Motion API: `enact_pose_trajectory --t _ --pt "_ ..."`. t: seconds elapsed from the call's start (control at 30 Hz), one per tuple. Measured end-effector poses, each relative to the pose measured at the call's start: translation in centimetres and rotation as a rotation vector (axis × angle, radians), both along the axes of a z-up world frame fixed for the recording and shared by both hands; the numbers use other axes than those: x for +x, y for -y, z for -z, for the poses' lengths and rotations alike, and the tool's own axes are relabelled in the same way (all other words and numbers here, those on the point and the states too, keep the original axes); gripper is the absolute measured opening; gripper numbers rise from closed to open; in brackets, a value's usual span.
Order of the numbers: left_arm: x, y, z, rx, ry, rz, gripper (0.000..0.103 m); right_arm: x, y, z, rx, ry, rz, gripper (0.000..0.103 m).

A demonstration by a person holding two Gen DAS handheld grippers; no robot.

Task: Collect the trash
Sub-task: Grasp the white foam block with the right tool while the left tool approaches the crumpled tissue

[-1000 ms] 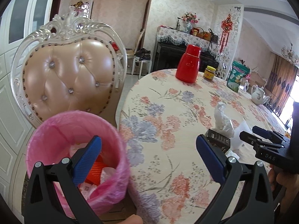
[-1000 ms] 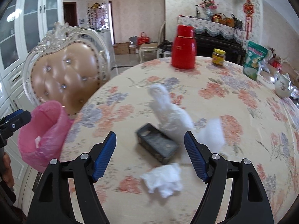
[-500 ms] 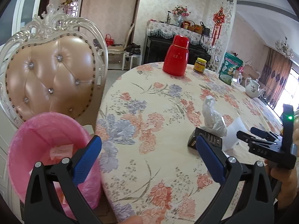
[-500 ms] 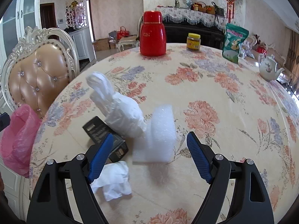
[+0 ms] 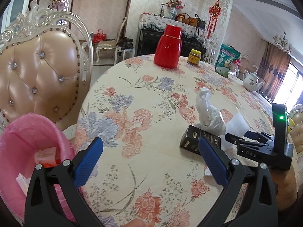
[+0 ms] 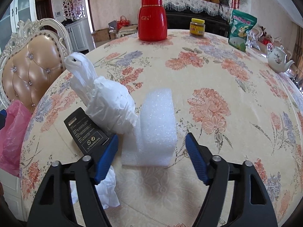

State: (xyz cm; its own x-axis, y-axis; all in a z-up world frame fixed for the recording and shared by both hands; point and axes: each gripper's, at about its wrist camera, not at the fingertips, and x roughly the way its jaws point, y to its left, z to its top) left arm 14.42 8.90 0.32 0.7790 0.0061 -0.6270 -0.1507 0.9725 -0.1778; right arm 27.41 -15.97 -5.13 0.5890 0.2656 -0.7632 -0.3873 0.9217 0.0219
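Note:
A white foam piece (image 6: 155, 130) lies on the floral table just ahead of my open, empty right gripper (image 6: 151, 157). Left of it sit a knotted white plastic bag (image 6: 106, 102), a black box (image 6: 85, 130) and a crumpled tissue (image 6: 108, 191) under the left finger. The left wrist view shows the bag (image 5: 208, 113), the box (image 5: 197, 140) and the foam (image 5: 236, 124). My left gripper (image 5: 149, 166) is open and empty over the table edge. The pink-lined trash bin (image 5: 24, 151) stands at its lower left, with trash inside.
A padded chair (image 5: 41, 71) stands beside the bin. At the table's far side are a red flask (image 6: 152, 19), a yellow-lidded jar (image 6: 197, 27), a green bag (image 6: 241, 30) and a white teapot (image 6: 278, 60). The right gripper's body (image 5: 263, 149) shows in the left wrist view.
My left gripper swung from over the bin toward the table. My right gripper moved forward and right, so the foam piece now sits between its fingers.

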Motion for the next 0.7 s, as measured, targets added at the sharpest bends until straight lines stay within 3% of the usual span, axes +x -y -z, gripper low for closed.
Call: enact_pose_trajectory --t 0.23,0.7 --pt "1.3 0.8 0.5 0.000 -0.011 0.033 0.098 0.4 0.2 0.6 0.008 -0.028 -0.012 0.037" --pt "3.7 3.6 1.1 -0.002 -0.032 0.104 0.098 -0.9 2.3 -0.3 0.038 -0.010 -0.005 0.036"
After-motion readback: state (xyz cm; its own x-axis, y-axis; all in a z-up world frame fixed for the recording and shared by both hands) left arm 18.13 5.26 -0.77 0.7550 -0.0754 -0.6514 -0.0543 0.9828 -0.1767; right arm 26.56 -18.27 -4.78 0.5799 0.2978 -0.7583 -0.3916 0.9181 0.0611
